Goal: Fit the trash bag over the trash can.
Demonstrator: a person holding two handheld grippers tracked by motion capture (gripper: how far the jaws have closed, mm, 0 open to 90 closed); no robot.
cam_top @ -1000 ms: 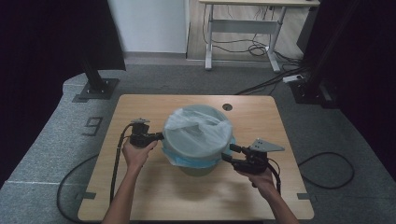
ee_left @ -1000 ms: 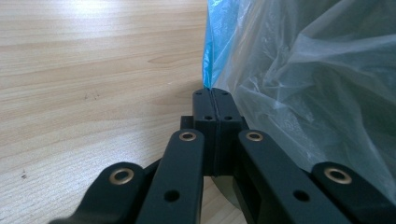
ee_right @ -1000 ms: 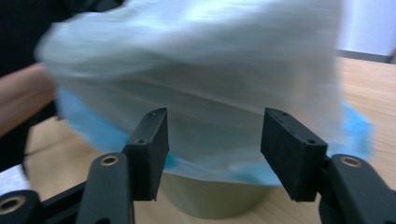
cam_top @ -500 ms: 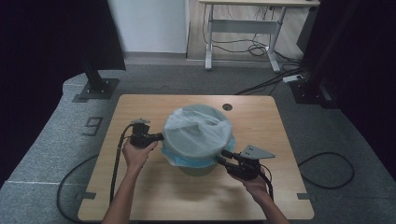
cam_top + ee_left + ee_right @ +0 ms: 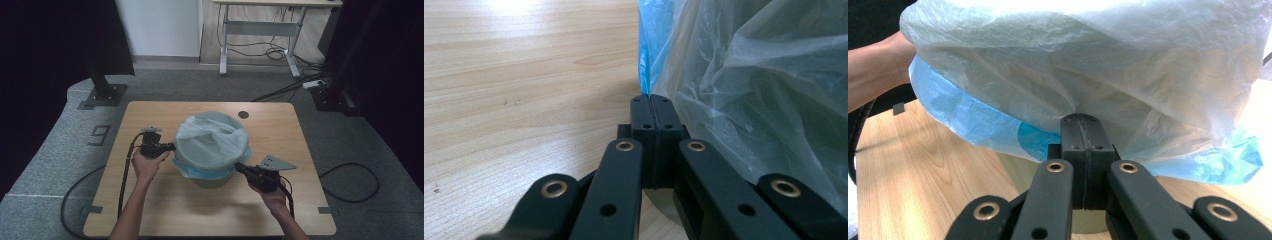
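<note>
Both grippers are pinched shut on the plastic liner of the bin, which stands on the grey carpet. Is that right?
Not quite: the bin stands on the wooden table, not on carpet, as the high view shows. The rest holds: the left gripper and right gripper are both pinched shut on the plastic liner.

Thin crinkled plastic bag (image 5: 215, 137), wood table (image 5: 300, 150)

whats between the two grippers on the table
The bin stands between them, lined with a clear bag over a blue one. The high view shows the left gripper and right gripper at its opposite sides.
</note>
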